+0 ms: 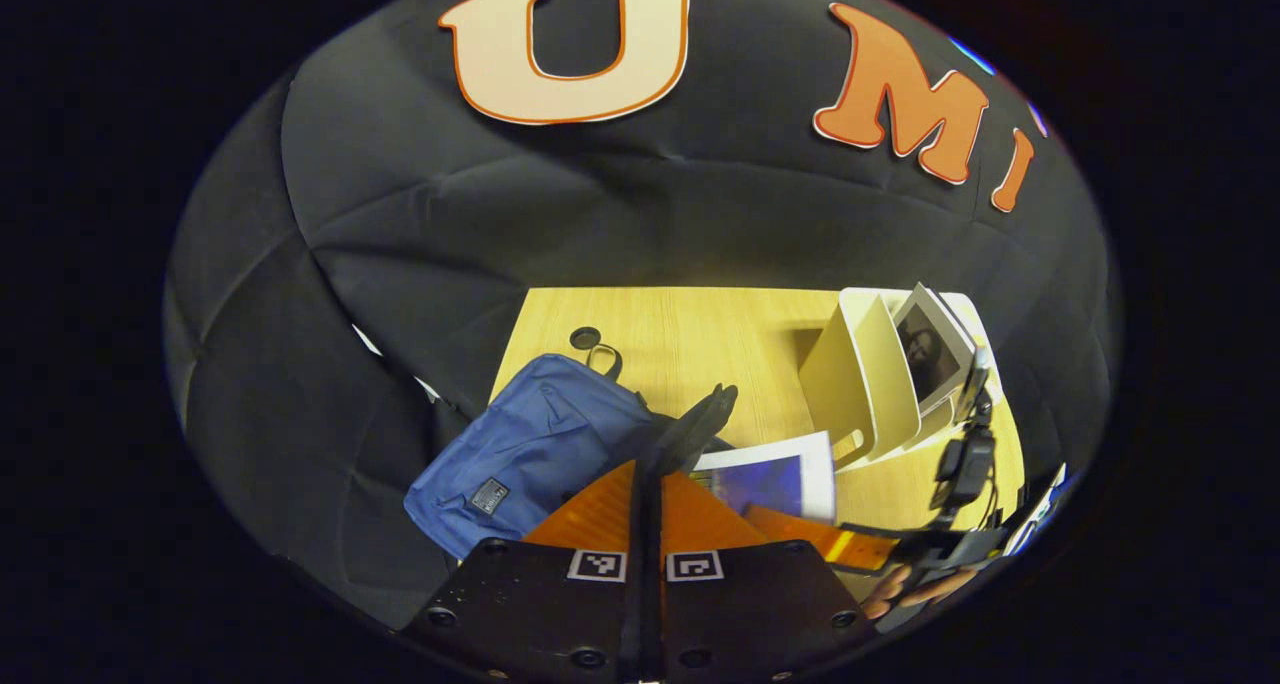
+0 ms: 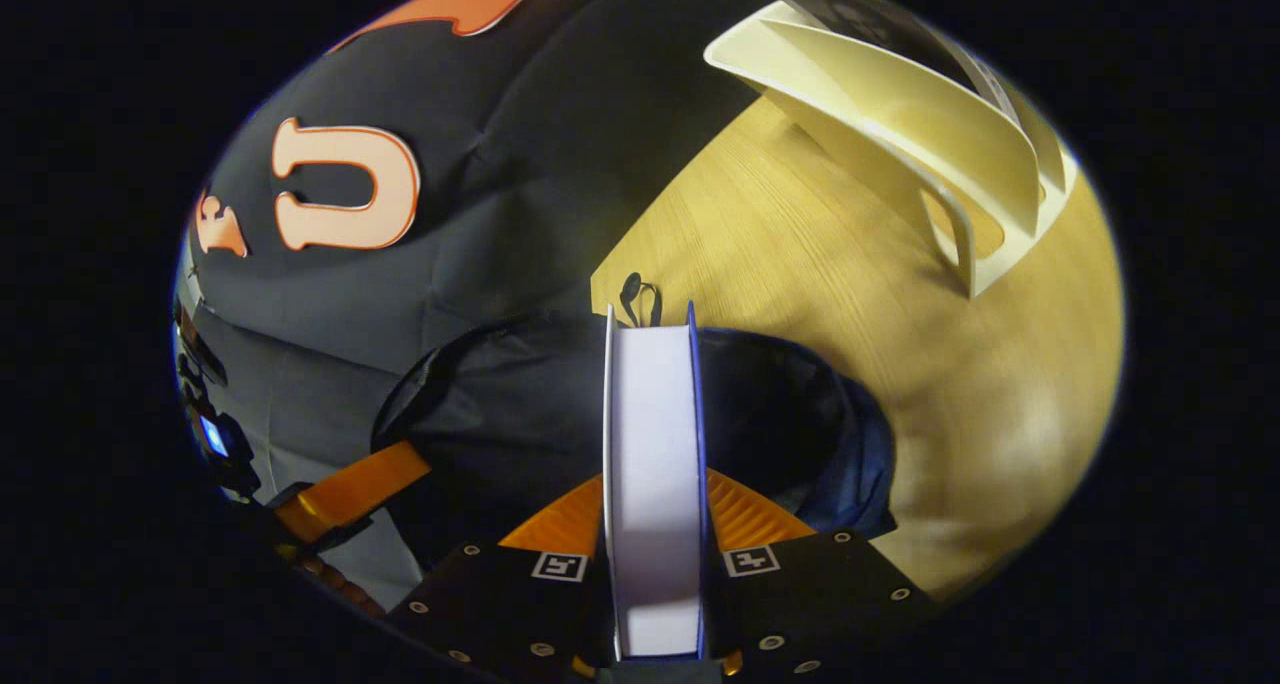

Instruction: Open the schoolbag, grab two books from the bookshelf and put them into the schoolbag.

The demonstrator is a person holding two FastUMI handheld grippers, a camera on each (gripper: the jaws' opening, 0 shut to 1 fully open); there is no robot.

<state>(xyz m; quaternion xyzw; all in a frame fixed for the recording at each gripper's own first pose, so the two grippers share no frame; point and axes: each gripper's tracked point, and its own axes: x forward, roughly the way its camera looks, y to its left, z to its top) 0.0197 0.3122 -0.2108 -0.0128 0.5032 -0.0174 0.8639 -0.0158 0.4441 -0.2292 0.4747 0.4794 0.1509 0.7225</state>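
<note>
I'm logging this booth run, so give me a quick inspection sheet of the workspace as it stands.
Surface: wooden table, bare wood between the things.
Job's things: blue schoolbag open; book held edge-on over its mouth; another book leans in the cream bookshelf.
Clutter: small black cap behind the bag.
Grippers: left gripper pinches the bag's black flap; right gripper clamps the book.
Cables: nothing seen.
Surroundings: black cloth wall.

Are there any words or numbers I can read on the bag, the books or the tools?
The patch on the schoolbag: too small to read.
The squares on the left tool: patterns, no words.
The held book: blank page edges.
The shelf book: too blurred.
</note>
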